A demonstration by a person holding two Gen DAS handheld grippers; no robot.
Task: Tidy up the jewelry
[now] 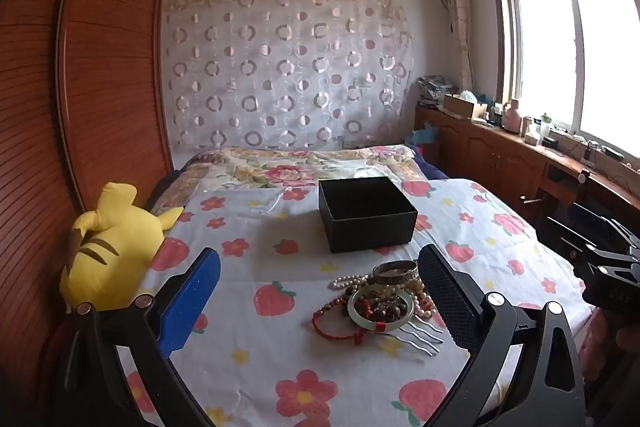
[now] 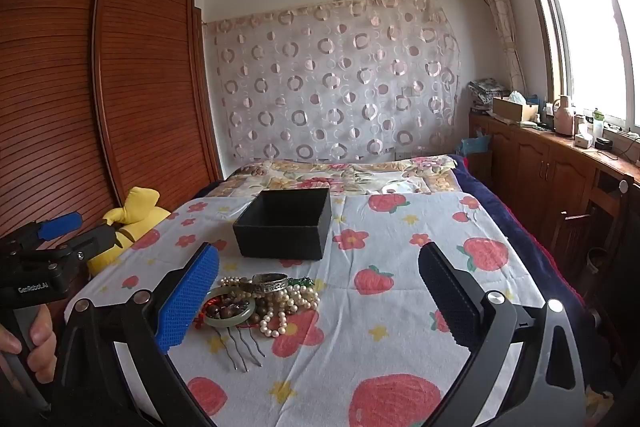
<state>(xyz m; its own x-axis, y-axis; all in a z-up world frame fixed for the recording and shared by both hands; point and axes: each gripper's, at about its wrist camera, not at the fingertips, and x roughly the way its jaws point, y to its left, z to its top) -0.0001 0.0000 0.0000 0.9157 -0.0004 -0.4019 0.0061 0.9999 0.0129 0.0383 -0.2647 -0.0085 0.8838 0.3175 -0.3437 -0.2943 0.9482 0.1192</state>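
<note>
A bed (image 1: 280, 367) spread with a strawberry-and-flower sheet carries the whole job: an open, apparently empty black box (image 1: 366, 213) sits toward the pillows, and a heap of jewelry (image 1: 380, 301) lies just on the near side of it, apart from the box. Both grippers hover above the near end of the bed with jaws spread wide and nothing held. Seen from the left gripper (image 1: 320, 303), the heap lies ahead and off toward its right finger; seen from the right gripper (image 2: 320, 303), the same heap (image 2: 260, 301) crowds against its blue left finger (image 2: 188, 301), so the pile sits between the two tools, neither clearly nearer. Within the heap, a pale green bangle (image 1: 380, 309) lies flat over dark beads, a silver cuff (image 1: 395, 273) stands beside pearl strands (image 2: 288, 303), and a metal hair comb (image 2: 240, 349) points its prongs toward the cameras. The box lies straight beyond the pile, so any piece lifted would probably travel forward.
</note>
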